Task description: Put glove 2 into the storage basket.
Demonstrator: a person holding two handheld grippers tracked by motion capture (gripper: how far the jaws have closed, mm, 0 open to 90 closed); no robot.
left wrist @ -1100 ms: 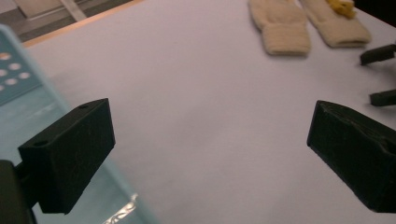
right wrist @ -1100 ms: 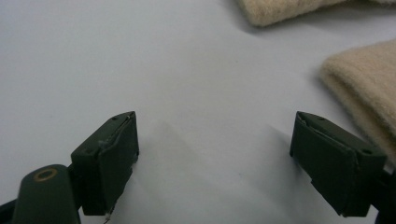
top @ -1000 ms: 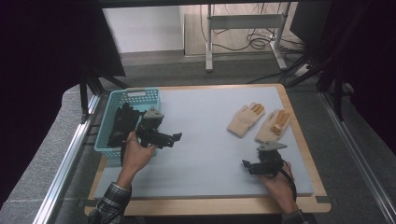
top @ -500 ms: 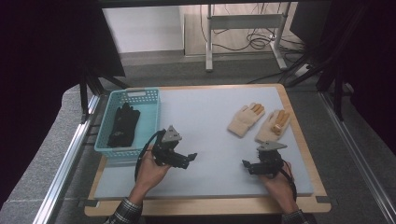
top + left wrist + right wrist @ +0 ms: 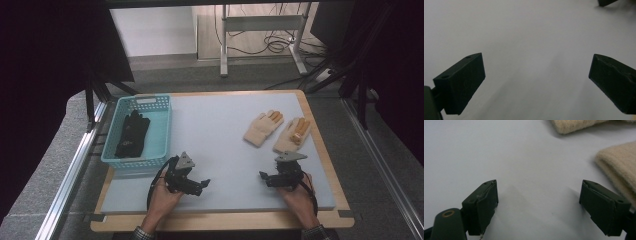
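Observation:
A black glove (image 5: pixel 131 133) lies inside the light blue basket (image 5: pixel 162 127) at the table's left. Two beige gloves with orange fingertips lie at the right, one (image 5: pixel 262 127) beside the other (image 5: pixel 293 134). My left gripper (image 5: pixel 205 185) rests low on the grey mat near the front, just right of the basket's near corner; its jaws stand wide apart over bare mat (image 5: pixel 536 75). My right gripper (image 5: pixel 263 176) sits near the front right, below the beige gloves, open and empty (image 5: pixel 539 202). A beige glove's cuff (image 5: pixel 619 167) lies close to its right jaw.
The grey mat (image 5: pixel 220 135) covers a wooden table with a raised rim (image 5: pixel 327 165). A metal rail (image 5: pixel 75 165) runs along the left side. A white stand with cables (image 5: pixel 260 30) sits on the floor beyond the table.
My left gripper has left the basket and moved right and toward the table's front, down onto the mat; the black glove stays in the basket. The right gripper has held still.

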